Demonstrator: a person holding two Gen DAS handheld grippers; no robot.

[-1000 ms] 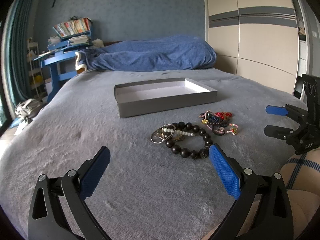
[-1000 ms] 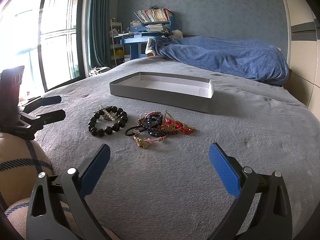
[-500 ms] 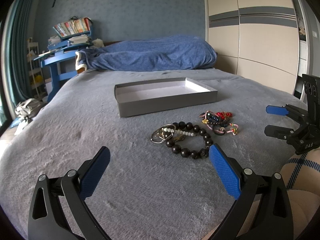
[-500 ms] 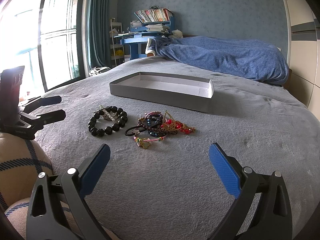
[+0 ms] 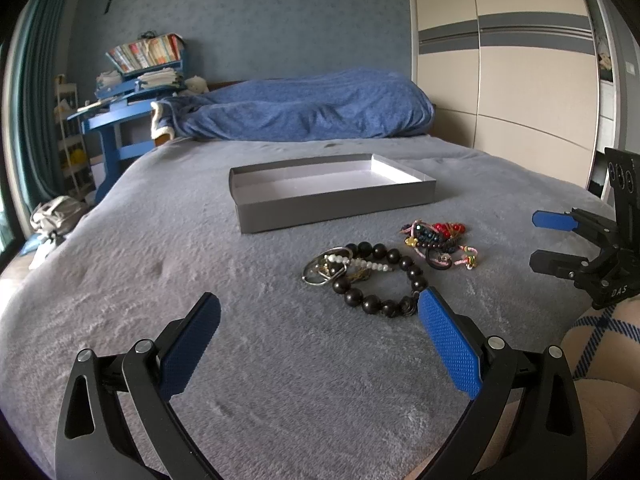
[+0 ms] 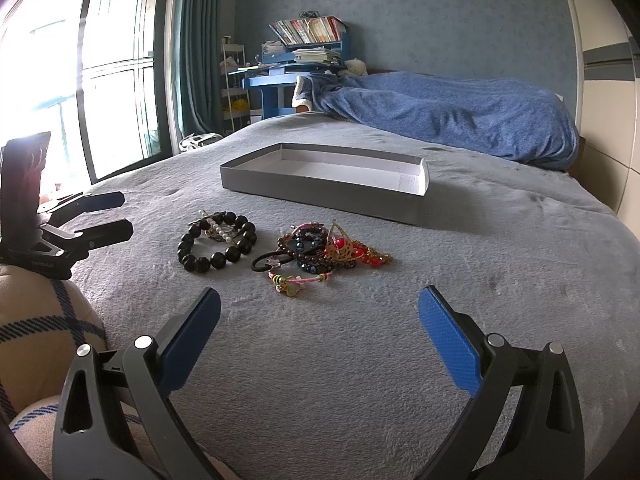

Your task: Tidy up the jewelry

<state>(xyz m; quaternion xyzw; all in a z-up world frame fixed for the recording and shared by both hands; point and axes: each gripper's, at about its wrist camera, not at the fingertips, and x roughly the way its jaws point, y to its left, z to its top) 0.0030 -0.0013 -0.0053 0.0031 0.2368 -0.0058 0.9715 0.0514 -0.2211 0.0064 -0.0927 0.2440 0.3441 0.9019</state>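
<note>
A black bead bracelet (image 5: 384, 280) (image 6: 216, 246) lies on the grey bed with a pearl strand and metal rings (image 5: 326, 266) tangled in it. Beside it sits a pile of coloured bracelets (image 5: 438, 238) (image 6: 320, 250) with red beads and a black hair tie. Behind them stands an empty shallow grey box (image 5: 332, 204) (image 6: 320, 192). My left gripper (image 5: 318, 322) is open, low over the blanket, just short of the black bracelet. My right gripper (image 6: 319, 318) is open too, a little short of the coloured pile. Each gripper shows in the other's view, left gripper (image 6: 102, 220), right gripper (image 5: 550, 240).
A rumpled blue duvet (image 5: 304, 110) lies at the head of the bed. A blue desk with books (image 5: 132, 92) stands at the bed's left, a wardrobe (image 5: 500, 80) at its right. A window (image 6: 80, 80) is in the right wrist view. Checked fabric (image 6: 36, 320) shows by the grippers.
</note>
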